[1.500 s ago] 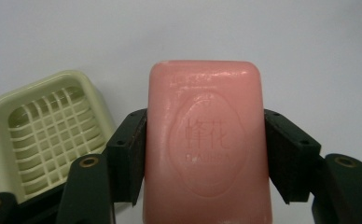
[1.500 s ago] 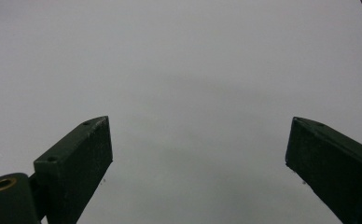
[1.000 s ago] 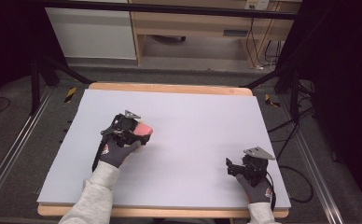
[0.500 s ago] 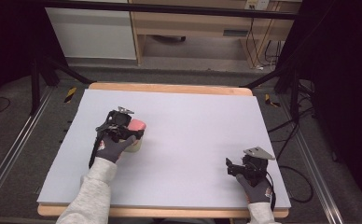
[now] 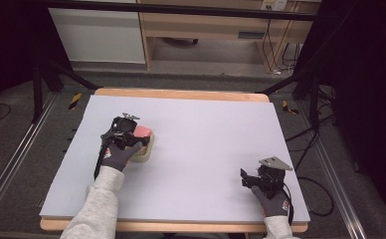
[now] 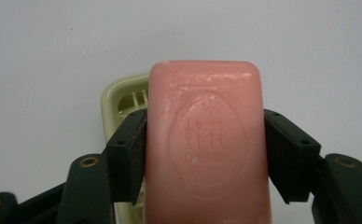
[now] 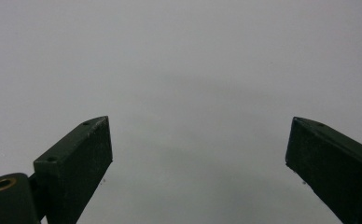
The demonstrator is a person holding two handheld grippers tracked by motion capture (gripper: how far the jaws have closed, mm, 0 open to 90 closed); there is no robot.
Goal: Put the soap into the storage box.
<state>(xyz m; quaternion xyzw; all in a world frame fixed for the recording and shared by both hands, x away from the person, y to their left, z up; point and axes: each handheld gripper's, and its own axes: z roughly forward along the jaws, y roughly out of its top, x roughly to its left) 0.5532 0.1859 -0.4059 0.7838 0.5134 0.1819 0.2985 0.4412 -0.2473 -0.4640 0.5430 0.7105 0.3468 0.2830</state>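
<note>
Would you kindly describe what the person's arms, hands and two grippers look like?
Both grippers, left and right, are black with blocky, screw-holed jaws and brass-coloured pivot rivets. Each carries a grey three-cornered plate and trails a black cable. The person wears dark grey gloves with red marks and light grey sleeves.

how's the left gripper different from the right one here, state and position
The left gripper is shut on the pink soap bar, both jaws pressed to its sides; the right gripper is open with nothing between its jaws. The left gripper is at the table's left middle, over the pale yellow soap dish; the right gripper sits near the front right corner above bare table. Both have black jaws and are held in gloved hands.
</note>
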